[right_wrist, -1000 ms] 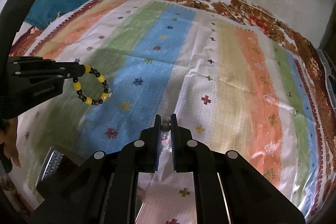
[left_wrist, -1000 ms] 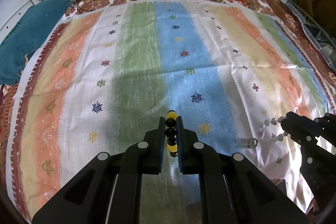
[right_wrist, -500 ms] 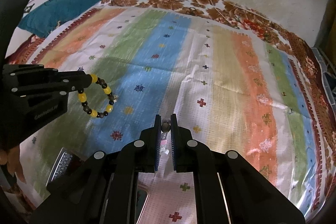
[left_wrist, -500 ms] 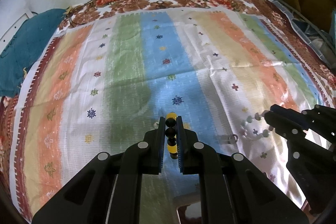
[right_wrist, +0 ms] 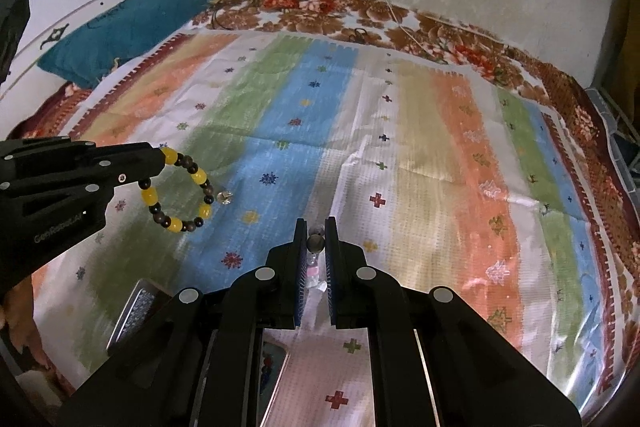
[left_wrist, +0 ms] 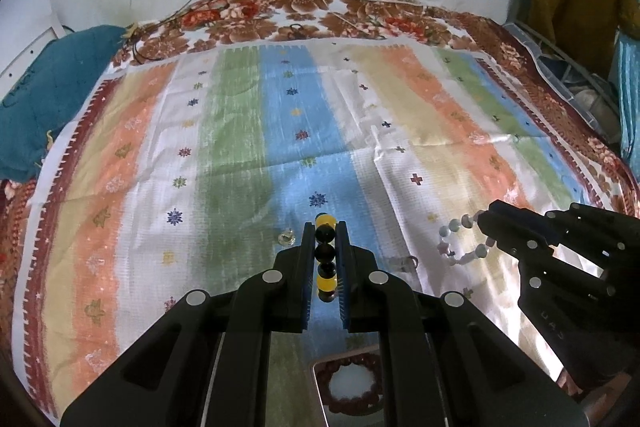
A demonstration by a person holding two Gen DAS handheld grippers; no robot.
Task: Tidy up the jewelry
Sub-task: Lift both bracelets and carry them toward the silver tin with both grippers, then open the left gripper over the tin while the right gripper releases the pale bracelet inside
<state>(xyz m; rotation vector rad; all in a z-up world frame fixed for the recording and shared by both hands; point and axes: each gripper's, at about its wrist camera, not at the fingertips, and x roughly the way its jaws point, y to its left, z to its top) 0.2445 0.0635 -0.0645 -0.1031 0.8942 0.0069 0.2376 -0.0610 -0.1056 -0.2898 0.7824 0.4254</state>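
We hold the yellow-and-black bracelet (left_wrist: 325, 259) clamped in our left gripper (left_wrist: 325, 251) and the pale bracelet (left_wrist: 464, 241) clamped in our right gripper (right_wrist: 316, 247), the open tin (left_wrist: 348, 383) lying near, just below the left.

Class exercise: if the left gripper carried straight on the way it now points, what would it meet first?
Probably the striped cloth, on its blue stripe just beyond the left gripper, which grips the yellow-and-black bracelet. Nothing else seems to lie ahead, though depth is uncertain.

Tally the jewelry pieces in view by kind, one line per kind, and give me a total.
Bead bracelets held in grippers: 2 (yellow-and-dark bracelet, pale bracelet)
Bracelets in the tin: 1 (reddish-brown bracelet)
Small loose pieces on the cloth: 2 (clear piece, clasp-like piece)
Total: 5
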